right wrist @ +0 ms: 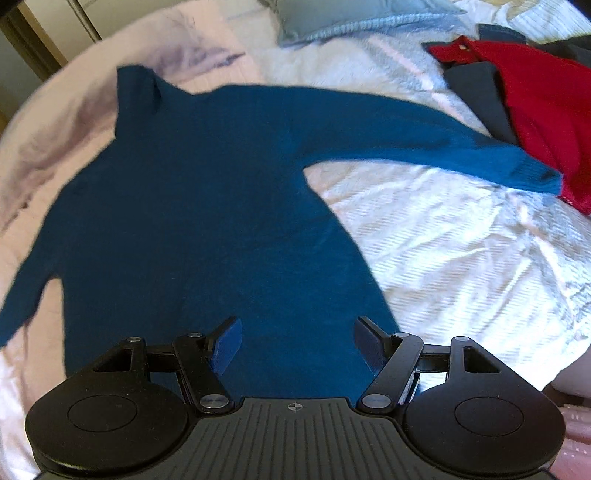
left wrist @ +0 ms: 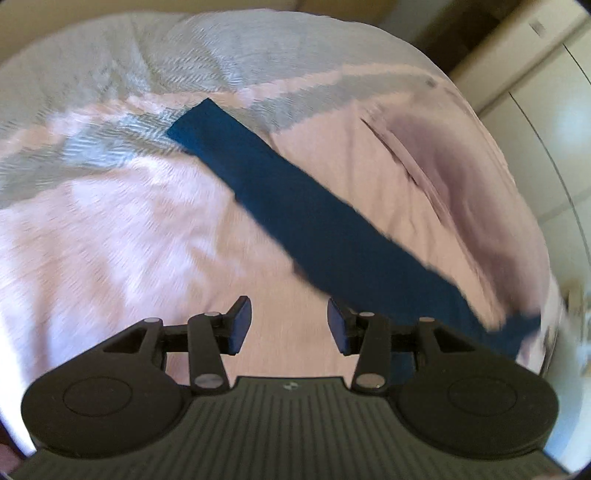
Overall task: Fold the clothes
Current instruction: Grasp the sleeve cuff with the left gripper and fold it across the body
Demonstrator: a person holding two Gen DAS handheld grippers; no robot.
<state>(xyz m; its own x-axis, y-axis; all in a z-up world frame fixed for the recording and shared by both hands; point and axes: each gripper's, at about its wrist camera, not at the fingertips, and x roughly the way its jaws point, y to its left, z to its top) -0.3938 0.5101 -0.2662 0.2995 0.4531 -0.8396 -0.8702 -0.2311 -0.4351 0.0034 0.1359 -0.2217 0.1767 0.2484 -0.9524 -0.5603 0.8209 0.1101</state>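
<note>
A blue sweater (right wrist: 207, 206) lies spread flat on the bed (right wrist: 443, 236). Both grippers, left (left wrist: 290, 325) and right (right wrist: 297, 345), hang above it, jaws spread and empty.

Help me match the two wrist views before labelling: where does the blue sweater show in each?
Left wrist: only one sleeve of the blue sweater, a diagonal band from upper left to lower right.
Right wrist: whole blue sweater spread flat, centre-left, above the open jaws.
Shared landmark: the pink bedding under it.

A sweater (right wrist: 207, 206) is lying flat on the bedspread (right wrist: 443, 240), sleeves spreading out to either side; its right cuff is touching a heap of clothes (right wrist: 535, 110). A pillow (right wrist: 351, 18) is lying behind.
</note>
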